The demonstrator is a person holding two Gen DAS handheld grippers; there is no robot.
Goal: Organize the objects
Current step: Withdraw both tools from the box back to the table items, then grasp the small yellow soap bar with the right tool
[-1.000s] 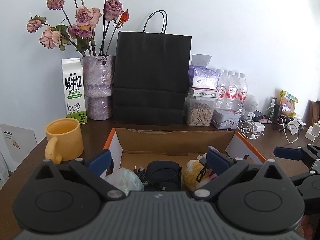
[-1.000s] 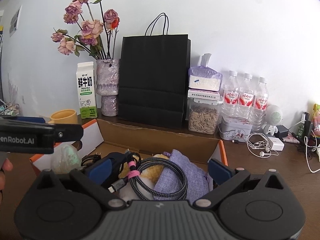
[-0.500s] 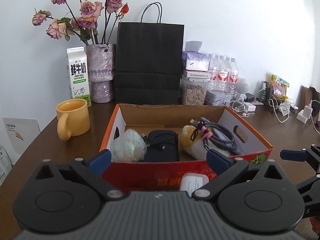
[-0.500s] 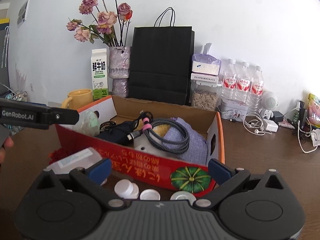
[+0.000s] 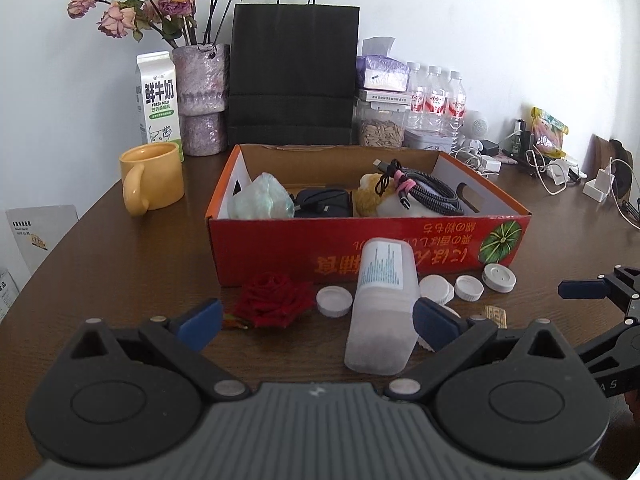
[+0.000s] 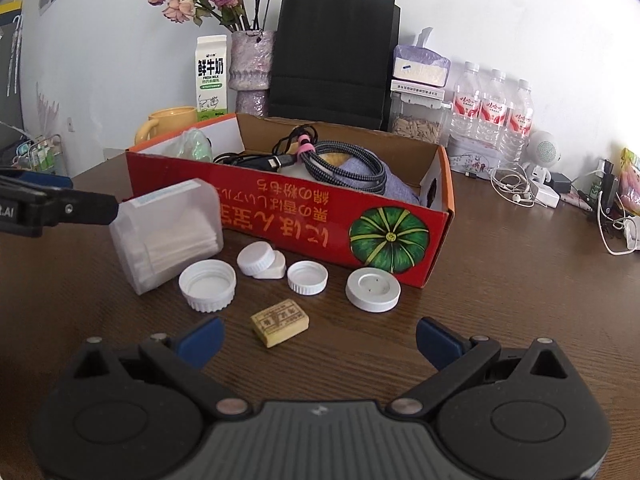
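Left wrist view: left gripper [image 5: 316, 320] fingers spread wide, empty, nearing the plastic container [image 5: 382, 308] on the desk [image 5: 120, 280]. Right gripper [image 6: 318, 340] likewise wide and empty above the yellow block [image 6: 280, 322]. Step judged: approach; next, close and lift into the red box [image 5: 360, 248].

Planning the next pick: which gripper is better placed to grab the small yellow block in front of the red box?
Right. The right gripper is open, with the yellow block just ahead between its fingers. The left gripper faces the translucent container instead.

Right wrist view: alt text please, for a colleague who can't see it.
Open right tongs hover above a small tan block on a brown table; beyond it lie white caps, a translucent container and a red box of cables.
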